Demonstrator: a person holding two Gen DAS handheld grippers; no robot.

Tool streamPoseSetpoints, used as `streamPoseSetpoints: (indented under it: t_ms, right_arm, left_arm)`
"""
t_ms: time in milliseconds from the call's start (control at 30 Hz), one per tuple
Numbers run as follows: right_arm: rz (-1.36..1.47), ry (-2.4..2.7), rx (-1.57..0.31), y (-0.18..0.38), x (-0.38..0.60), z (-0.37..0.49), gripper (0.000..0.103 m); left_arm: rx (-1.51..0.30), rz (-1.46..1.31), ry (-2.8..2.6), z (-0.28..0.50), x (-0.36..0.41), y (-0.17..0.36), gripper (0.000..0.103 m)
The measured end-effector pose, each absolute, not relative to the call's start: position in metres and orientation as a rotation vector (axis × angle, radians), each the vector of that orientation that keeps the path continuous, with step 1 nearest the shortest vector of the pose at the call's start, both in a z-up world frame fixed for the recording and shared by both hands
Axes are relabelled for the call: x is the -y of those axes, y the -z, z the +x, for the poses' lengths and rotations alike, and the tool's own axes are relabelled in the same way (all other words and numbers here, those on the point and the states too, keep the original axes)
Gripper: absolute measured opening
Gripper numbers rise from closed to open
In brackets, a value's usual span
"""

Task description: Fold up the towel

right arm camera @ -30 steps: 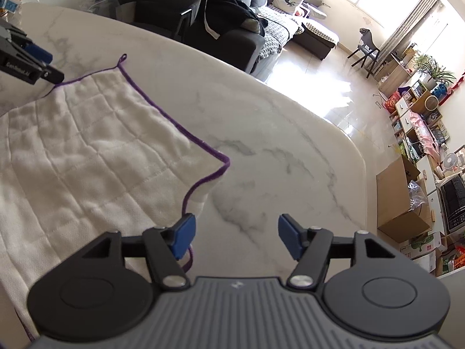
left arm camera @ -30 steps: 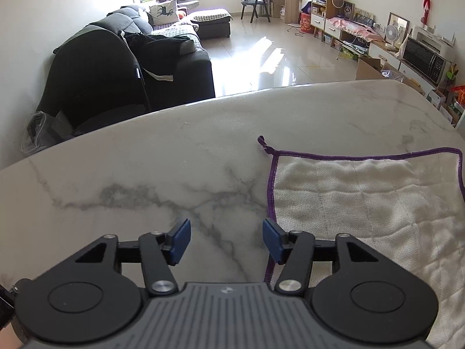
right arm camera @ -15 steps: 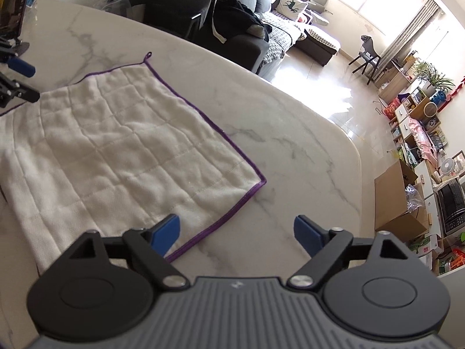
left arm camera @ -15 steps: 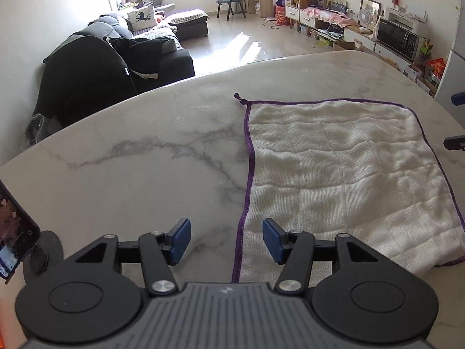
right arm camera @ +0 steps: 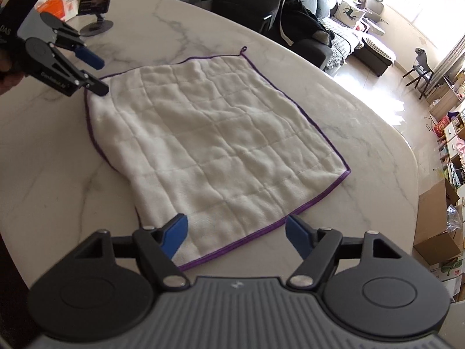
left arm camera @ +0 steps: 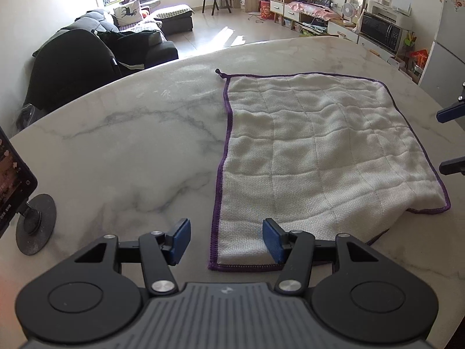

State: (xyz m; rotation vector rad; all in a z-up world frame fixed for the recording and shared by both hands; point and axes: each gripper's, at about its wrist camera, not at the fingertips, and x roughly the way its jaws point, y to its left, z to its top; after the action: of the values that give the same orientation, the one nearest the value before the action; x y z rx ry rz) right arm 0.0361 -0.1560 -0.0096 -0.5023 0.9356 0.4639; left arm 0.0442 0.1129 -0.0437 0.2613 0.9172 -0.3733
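Lying spread flat on the marble table (left arm camera: 116, 151), the white towel (left arm camera: 319, 151) with its purple hem looks thin, soft and limp, so it will likely sag and crease wherever it is not supported; the sensible holds are the two near corners, pinched at the hem. A hanging loop (left arm camera: 218, 72) marks its far corner. The left gripper (left arm camera: 226, 244) hovers over the near left corner, jaws parted and pressing on nothing. The right gripper (right arm camera: 235, 234) straddles the near right edge; its jaws have just been closing, with the hem between them but not pinched. A phone on a stand (left arm camera: 17, 186) sits beside the towel, well apart.
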Motion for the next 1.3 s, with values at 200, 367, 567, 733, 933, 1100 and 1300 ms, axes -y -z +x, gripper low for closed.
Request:
streamPoseSetpoints:
  t_ms: [200, 367, 567, 733, 933, 1100, 1300]
  right_arm:
    - [-0.514, -0.536, -0.967, 0.018, 0.142, 0.02, 0.065]
    - [-0.517, -0.549, -1.0, 0.027, 0.138, 0.021, 0.052]
    - [-0.48, -0.579, -1.014, 0.029, 0.143, 0.023, 0.028]
    - [-0.499, -0.591, -1.019, 0.029, 0.146, 0.022, 0.012]
    - [-0.511, -0.58, -1.014, 0.024, 0.157, 0.022, 0.011]
    - [-0.521, -0.56, -1.015, 0.021, 0.168, 0.023, 0.011]
    - [-0.522, -0.533, -1.025, 0.021, 0.18, 0.029, 0.011]
  left_arm:
    - [-0.912, 0.254, 0.384, 0.032, -0.114, 0.045, 0.056]
    - [-0.912, 0.225, 0.4, 0.029, -0.114, 0.046, 0.043]
    - [-0.917, 0.204, 0.426, 0.027, -0.112, 0.044, 0.022]
    - [-0.923, 0.195, 0.446, 0.024, -0.109, 0.043, 0.013]
    - [-0.932, 0.191, 0.489, 0.014, -0.102, 0.041, 0.013]
    - [-0.929, 0.208, 0.528, 0.004, -0.094, 0.04, 0.013]
    - [-0.93, 0.224, 0.58, -0.008, -0.084, 0.041, 0.013]
